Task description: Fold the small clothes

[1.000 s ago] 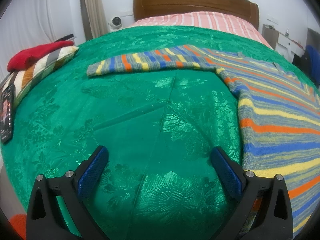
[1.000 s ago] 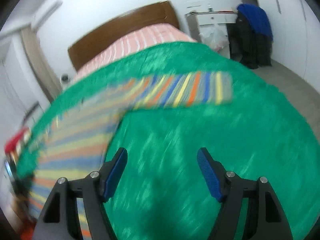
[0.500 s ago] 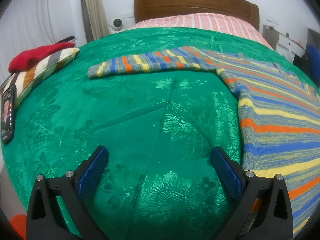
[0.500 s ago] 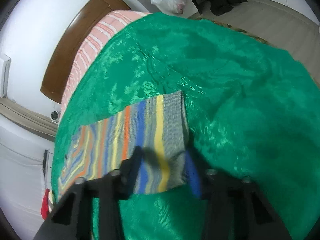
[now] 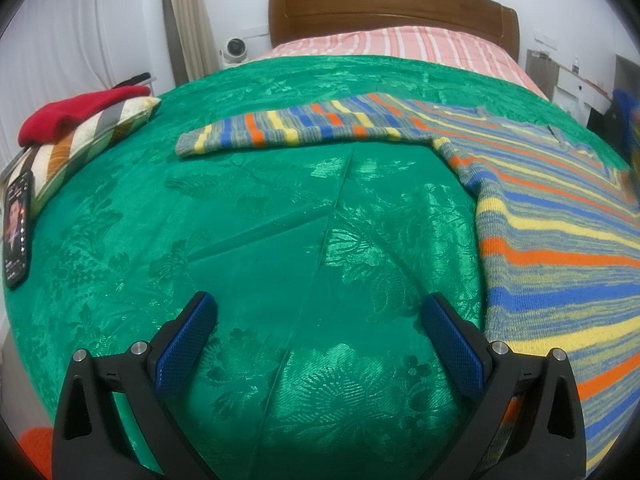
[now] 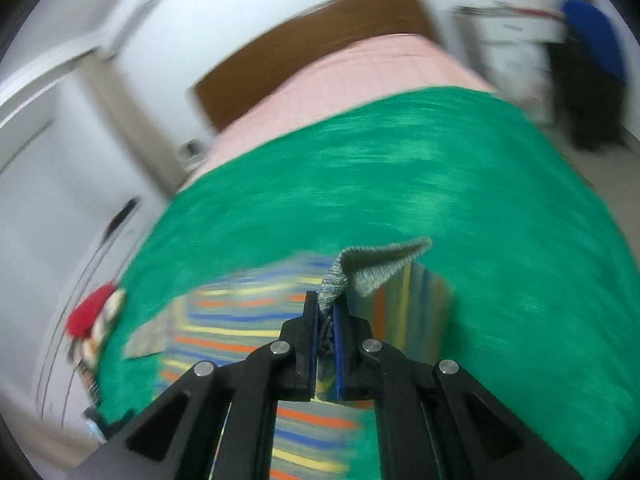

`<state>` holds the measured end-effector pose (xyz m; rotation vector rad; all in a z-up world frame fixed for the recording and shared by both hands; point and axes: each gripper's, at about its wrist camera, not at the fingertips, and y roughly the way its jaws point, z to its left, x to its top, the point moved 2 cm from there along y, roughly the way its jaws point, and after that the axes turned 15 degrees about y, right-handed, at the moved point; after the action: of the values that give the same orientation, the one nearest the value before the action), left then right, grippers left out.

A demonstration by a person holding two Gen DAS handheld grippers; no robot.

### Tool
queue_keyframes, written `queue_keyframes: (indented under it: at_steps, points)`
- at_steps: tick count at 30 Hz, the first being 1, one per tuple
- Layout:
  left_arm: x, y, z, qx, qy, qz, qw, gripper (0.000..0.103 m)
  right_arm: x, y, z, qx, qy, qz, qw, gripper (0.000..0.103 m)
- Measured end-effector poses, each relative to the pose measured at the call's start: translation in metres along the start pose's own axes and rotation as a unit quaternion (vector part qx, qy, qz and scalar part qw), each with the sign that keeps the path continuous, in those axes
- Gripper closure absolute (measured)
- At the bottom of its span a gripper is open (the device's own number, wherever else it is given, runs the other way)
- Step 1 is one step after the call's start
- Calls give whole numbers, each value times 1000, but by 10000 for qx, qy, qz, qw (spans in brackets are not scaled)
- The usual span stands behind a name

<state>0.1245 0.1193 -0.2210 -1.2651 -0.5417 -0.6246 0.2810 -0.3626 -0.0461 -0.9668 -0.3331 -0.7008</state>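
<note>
No brand, label or writing can be read anywhere. One striped knit sweater [image 5: 552,216] lies flat on the green bedspread [image 5: 280,248], one sleeve stretched out toward one striped pillow [image 5: 92,136] bearing one red garment [image 5: 76,114]. The left gripper [image 5: 320,332] hangs empty with jaws spread above the bedspread, while the right gripper [image 6: 327,312], its jaws having just closed, pinches the grey cuff [image 6: 376,266] of the other sleeve and holds it lifted.

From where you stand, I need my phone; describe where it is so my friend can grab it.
Start at the green bedspread and go to its left edge. The phone lies flat there beside the striped pillow: dark, thin, with a lit screen, unlike the soft cloth things nearby.
</note>
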Motion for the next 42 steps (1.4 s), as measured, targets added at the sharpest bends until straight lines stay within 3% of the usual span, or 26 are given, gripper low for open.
queue_keyframes:
  at_steps: [4,6,7,8,11,14,18,19,24,28,31,33,34,42]
  points:
    - [0,0,0,-3,-1,0,10000,0,-23,65,77,492,-389,360,9974,94]
    - [0,0,0,-7,-3,2,10000,0,-40,103,99,855,-340,682,9934,76]
    - [0,0,0,-10,-6,-1,10000,0,-49,116,103,989,-180,872,9911,47]
    - [0,0,0,-9,-7,-3,10000,0,-56,125,103,1118,-10,982,9889,37]
    - [0,-1,0,-1,-7,-3,10000,0,-66,137,94,1192,301,1034,9870,37]
    - [1,-1,0,17,-1,-5,10000,0,-81,128,68,917,416,1085,9890,37]
    - [1,-1,0,30,3,-11,10000,0,-107,95,10,99,121,835,9964,37]
    - [1,-1,-1,41,7,-17,10000,0,-116,78,-11,-319,-96,642,9974,37]
    - [1,-2,-3,106,36,-61,9999,0,-148,14,-85,-1493,-542,157,9872,37]
    - [0,-3,-4,129,34,-87,9999,0,-167,-36,-122,-1912,-596,-404,9789,36]
    - [-1,-4,-5,159,35,-107,9998,0,-177,-50,-149,-2224,-478,-767,9708,25]
    - [-2,-4,-5,165,33,-122,9998,0,-182,-46,-170,-2278,-190,-771,9705,24]
    - [-2,-4,-6,165,31,-128,9998,0,-186,-45,-179,-2056,-110,-895,9745,23]
    - [-2,-5,-6,188,38,-135,9997,0,-183,-38,-180,-1883,-146,-1012,9768,19]
